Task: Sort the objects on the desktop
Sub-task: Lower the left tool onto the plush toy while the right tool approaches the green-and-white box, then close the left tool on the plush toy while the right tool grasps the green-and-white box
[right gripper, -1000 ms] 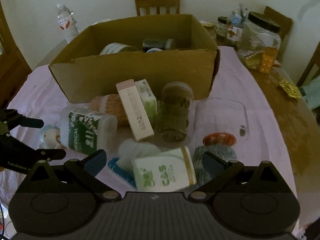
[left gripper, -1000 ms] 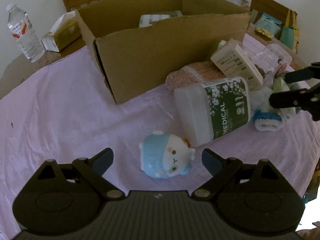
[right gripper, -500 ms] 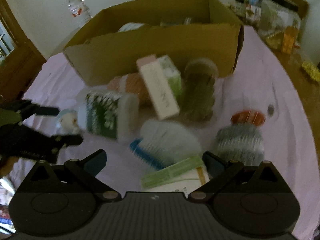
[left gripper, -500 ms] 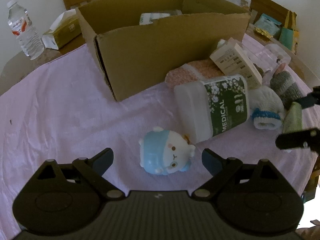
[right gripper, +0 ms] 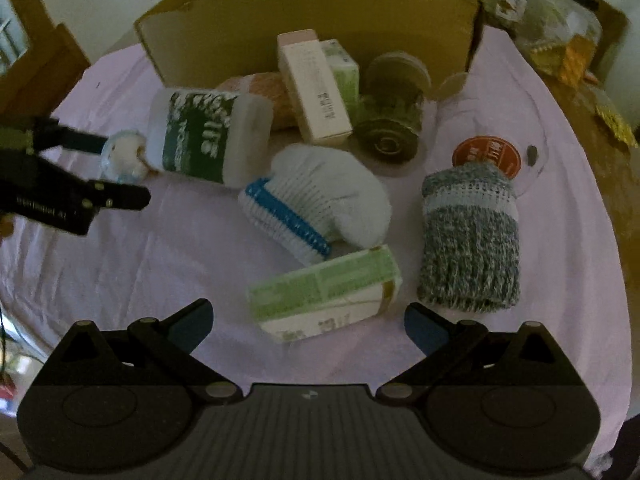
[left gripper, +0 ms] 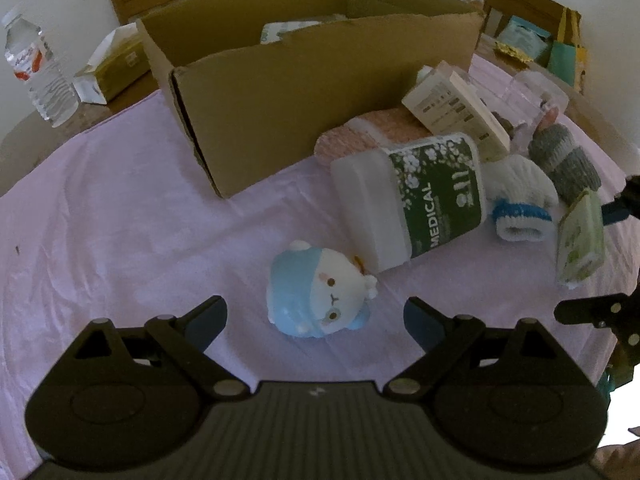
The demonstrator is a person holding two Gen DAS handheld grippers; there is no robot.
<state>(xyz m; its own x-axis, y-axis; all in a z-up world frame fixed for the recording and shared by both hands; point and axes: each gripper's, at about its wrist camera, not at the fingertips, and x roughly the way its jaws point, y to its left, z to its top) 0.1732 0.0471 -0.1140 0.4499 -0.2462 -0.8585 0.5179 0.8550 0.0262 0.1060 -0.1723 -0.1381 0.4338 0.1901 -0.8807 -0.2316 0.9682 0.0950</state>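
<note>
Your left gripper (left gripper: pixel 316 314) hangs with jaws spread over the blue-and-white plush toy (left gripper: pixel 320 300), gripping nothing. Your right gripper (right gripper: pixel 308 320) is also spread wide, the green-and-white carton (right gripper: pixel 324 294) lying between its tips, untouched. The cardboard box (left gripper: pixel 320 80) hides most of its contents; the carton's print is blurred.

Plush toy (left gripper: pixel 320 300) beside jar (left gripper: pixel 412 200), before box (left gripper: pixel 312 92).

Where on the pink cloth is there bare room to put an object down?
Free: the wide patch of pink cloth left of the cardboard box and the blue plush toy. Crowded: between the box and the medical bottle, white sock and grey sock.
</note>
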